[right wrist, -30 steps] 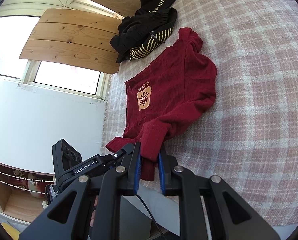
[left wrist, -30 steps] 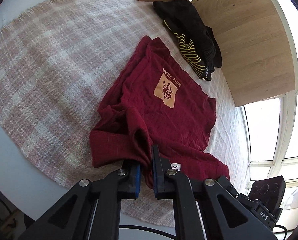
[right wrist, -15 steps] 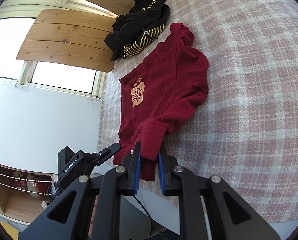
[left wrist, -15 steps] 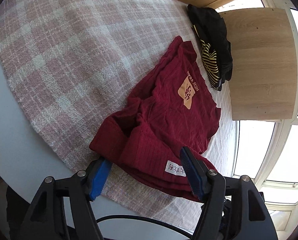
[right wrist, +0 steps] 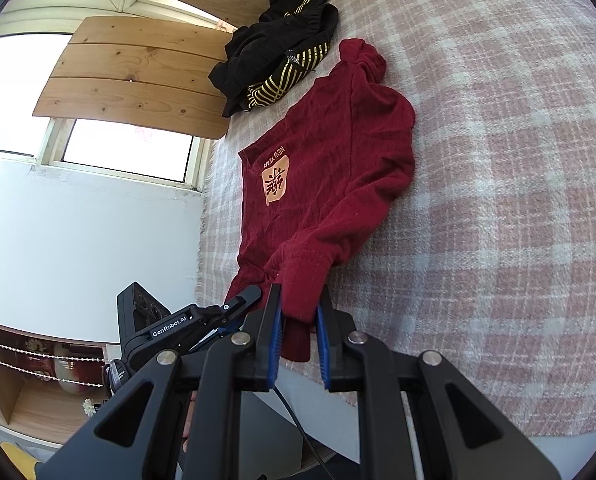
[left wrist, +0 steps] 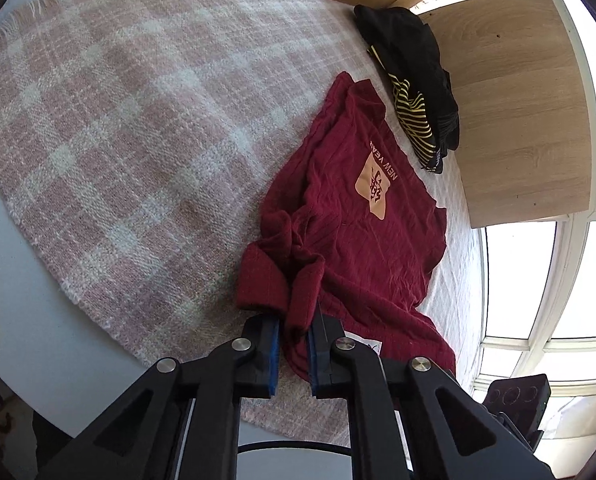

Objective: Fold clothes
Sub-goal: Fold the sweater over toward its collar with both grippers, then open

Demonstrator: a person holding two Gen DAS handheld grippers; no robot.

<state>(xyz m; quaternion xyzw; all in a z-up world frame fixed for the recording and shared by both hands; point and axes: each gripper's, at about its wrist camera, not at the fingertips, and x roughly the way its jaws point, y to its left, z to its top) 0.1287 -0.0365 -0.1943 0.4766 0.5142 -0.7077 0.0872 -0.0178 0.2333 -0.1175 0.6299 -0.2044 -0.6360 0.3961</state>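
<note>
A dark red sweater (left wrist: 369,240) with an orange chest patch lies crumpled on a pink plaid blanket (left wrist: 138,120). My left gripper (left wrist: 294,322) is shut on a bunched fold of the sweater's near edge, beside a rolled cuff; red cloth fills the gap between the blue pads. In the right wrist view the same sweater (right wrist: 329,168) stretches away from me. There my right gripper (right wrist: 299,306) is shut on a ribbed cuff end that hangs down between its pads. Both grips are at the blanket's near edge, close together.
A black garment with yellow stripes (left wrist: 409,80) is heaped just beyond the sweater, against wooden boards (left wrist: 517,120) under a window. The plaid blanket (right wrist: 497,160) spreads wide beside the sweater. A white wall and a wooden shelf (right wrist: 18,392) lie past the bed's edge.
The left gripper opened wide off the sweater half a second ago and has now shut again on a fold beside the cuff. The right gripper kept its hold on the cuff.
</note>
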